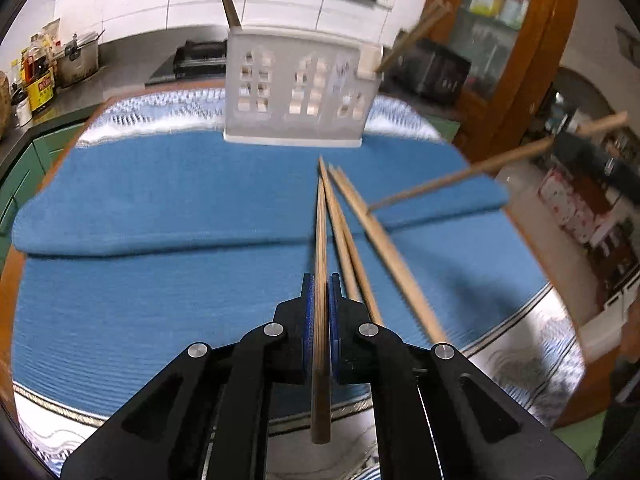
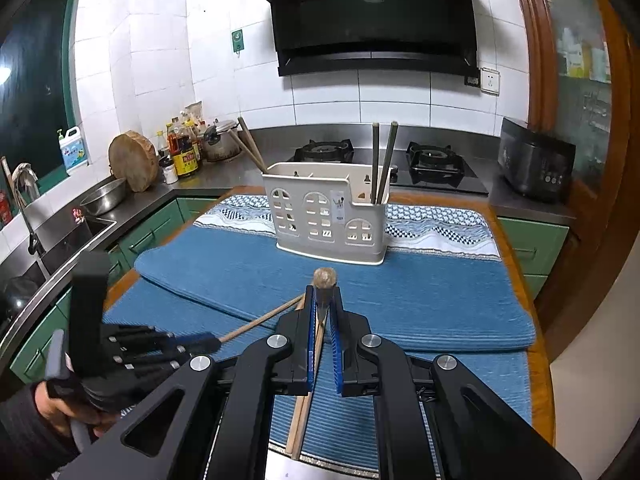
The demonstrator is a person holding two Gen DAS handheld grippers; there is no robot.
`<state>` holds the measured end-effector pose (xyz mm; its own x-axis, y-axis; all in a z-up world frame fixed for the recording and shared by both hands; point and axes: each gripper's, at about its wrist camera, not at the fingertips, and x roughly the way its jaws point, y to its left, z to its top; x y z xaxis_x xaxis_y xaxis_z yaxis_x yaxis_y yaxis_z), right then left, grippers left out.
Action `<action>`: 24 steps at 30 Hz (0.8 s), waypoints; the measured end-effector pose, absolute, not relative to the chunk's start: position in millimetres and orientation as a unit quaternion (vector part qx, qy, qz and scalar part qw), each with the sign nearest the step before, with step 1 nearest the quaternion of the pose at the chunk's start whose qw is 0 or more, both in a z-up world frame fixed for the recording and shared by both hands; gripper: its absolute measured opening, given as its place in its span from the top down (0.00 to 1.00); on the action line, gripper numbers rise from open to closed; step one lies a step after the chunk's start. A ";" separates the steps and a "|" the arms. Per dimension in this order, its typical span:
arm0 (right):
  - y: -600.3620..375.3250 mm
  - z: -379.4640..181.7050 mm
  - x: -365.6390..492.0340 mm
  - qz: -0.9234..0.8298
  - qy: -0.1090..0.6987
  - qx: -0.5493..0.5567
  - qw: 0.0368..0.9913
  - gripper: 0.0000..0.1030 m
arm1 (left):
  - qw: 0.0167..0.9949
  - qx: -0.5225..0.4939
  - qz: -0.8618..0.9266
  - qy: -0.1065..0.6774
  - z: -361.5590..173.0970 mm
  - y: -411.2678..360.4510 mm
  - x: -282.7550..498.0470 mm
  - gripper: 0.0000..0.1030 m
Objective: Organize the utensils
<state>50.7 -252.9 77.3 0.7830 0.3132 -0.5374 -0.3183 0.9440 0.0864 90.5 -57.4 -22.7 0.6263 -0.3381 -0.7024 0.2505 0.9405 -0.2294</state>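
Observation:
My left gripper point(image 1: 320, 300) is shut on a wooden chopstick point(image 1: 320, 220) that points ahead at the white utensil holder point(image 1: 296, 88). Two more chopsticks point(image 1: 360, 248) lie on the blue towel just right of it. In the right wrist view, my right gripper point(image 2: 324, 292) is shut on another chopstick point(image 2: 325, 278), seen end-on and aimed at the holder point(image 2: 328, 216). The left gripper point(image 2: 208, 342) shows at lower left with its chopstick point(image 2: 260, 322). Loose chopsticks point(image 2: 304, 412) lie under the right gripper. The holder has chopsticks standing at its right end point(image 2: 382, 160) and its left end point(image 2: 252, 146).
A folded blue towel point(image 2: 440, 300) covers the wooden table, and the holder stands at its far edge. Behind are a gas stove point(image 2: 324, 152), a range hood point(image 2: 372, 20) and a black cooker point(image 2: 536, 164). A sink point(image 2: 68, 236), bottles point(image 2: 184, 152) and a chopping block point(image 2: 134, 160) line the left counter.

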 end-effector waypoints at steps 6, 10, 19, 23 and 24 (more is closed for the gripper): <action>-251.0 89.8 55.0 0.171 0.273 -0.007 0.947 0.93 | 0.914 -0.069 -0.171 0.361 2.3 -50.6 97.5 0.95; -247.0 101.6 61.2 0.177 0.266 -0.015 0.948 0.93 | 0.919 -0.067 -0.173 0.346 16.5 -47.9 104.4 0.95; -246.2 155.1 81.8 0.185 0.232 -0.031 0.954 0.93 | 0.928 -0.043 -0.193 0.315 64.7 -43.5 113.8 0.95; -246.0 182.8 93.1 0.183 0.213 -0.037 0.959 0.93 | 0.932 -0.032 -0.195 0.304 92.8 -41.1 124.0 0.95; -245.8 190.7 96.9 0.180 0.206 -0.040 0.961 0.93 | 0.934 -0.026 -0.192 0.301 97.7 -41.3 125.4 0.95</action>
<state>96.9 -245.8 190.7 0.8498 0.3300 -0.4111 -0.3633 0.9317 -0.0029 125.4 -41.3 97.7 0.7455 -0.3742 -0.5515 0.3426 0.9250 -0.1644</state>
